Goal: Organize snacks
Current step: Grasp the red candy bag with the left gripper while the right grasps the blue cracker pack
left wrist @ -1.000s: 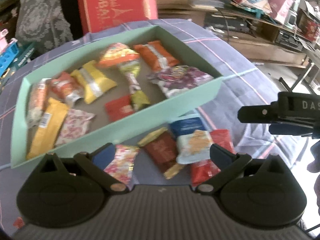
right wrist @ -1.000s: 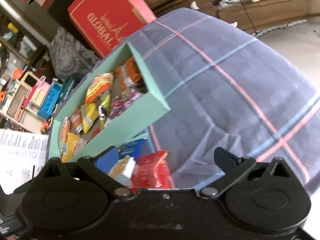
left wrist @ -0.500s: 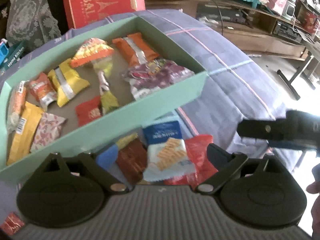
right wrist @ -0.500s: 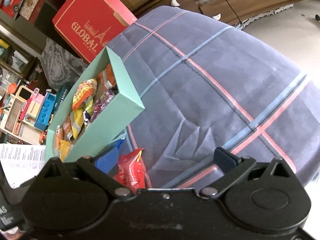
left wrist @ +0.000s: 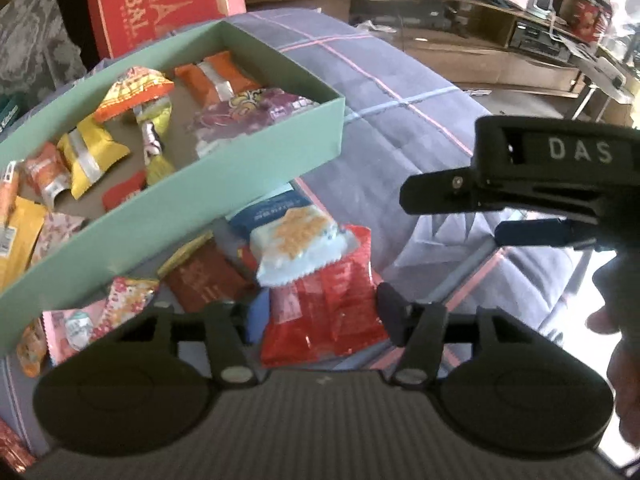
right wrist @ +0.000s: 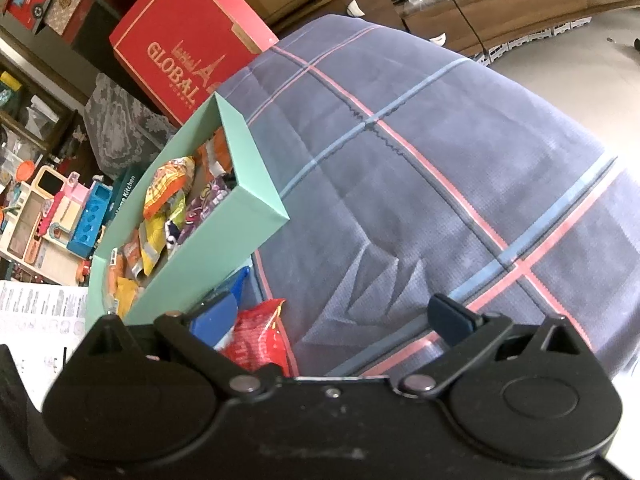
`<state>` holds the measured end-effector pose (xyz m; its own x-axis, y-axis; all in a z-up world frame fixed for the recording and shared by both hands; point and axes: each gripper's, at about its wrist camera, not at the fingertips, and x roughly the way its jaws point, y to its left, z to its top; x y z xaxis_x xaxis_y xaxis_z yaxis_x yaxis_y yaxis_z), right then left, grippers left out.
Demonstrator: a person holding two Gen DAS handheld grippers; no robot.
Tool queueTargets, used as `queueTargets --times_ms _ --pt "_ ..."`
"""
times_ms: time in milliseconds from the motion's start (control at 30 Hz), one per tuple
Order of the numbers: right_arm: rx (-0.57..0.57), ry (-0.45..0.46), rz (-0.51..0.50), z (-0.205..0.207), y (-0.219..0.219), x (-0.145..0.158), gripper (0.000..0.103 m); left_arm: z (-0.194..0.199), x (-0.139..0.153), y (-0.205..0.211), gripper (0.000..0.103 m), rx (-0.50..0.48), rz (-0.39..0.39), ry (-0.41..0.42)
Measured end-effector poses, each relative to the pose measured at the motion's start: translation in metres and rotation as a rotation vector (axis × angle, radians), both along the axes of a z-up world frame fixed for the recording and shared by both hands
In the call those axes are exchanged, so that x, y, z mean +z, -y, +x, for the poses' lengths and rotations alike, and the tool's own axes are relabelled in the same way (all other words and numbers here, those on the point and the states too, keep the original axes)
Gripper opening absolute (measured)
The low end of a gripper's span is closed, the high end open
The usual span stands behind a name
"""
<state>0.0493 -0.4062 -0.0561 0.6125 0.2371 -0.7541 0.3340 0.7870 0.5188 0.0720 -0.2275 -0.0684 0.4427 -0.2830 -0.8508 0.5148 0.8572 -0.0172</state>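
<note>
A mint-green box (left wrist: 240, 200) holding several snack packets sits on a blue plaid cloth (left wrist: 392, 120). Loose packets lie before its front wall: a red packet (left wrist: 324, 316), a white-and-blue cracker packet (left wrist: 296, 244) on top of it, a dark red packet (left wrist: 204, 284) and a pink floral packet (left wrist: 116, 304). My left gripper (left wrist: 322, 312) hangs low over this pile, its jaws closing with the red packet between them; the pads sit at its edges. My right gripper (right wrist: 332, 316) stands open over the cloth, right of the box (right wrist: 224, 248), with nothing between its fingers.
The right gripper's black body (left wrist: 552, 160) juts in from the right of the left wrist view, with a hand (left wrist: 620, 320) below it. A red cardboard box (left wrist: 160, 0) stands behind the green box. Toys and shelves (right wrist: 60, 208) crowd the left.
My left gripper moved right and down along the pile, from the floral packet to the red one, and its jaws narrowed around it. The right gripper barely shifted.
</note>
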Motion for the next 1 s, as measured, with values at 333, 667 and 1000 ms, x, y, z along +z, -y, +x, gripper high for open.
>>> queueTargets --times_ms 333,667,1000 --pt "0.174 0.063 -0.1 0.022 -0.056 0.013 0.103 -0.011 0.002 -0.068 0.055 0.051 -0.031 -0.044" --pt "0.384 0.032 -0.346 0.06 -0.132 0.012 0.06 -0.006 -0.006 -0.109 0.062 0.151 -0.075 -0.076" --pt "0.303 0.008 -0.354 0.057 -0.12 0.006 0.037 -0.005 -0.009 -0.103 0.066 0.13 -0.063 -0.045"
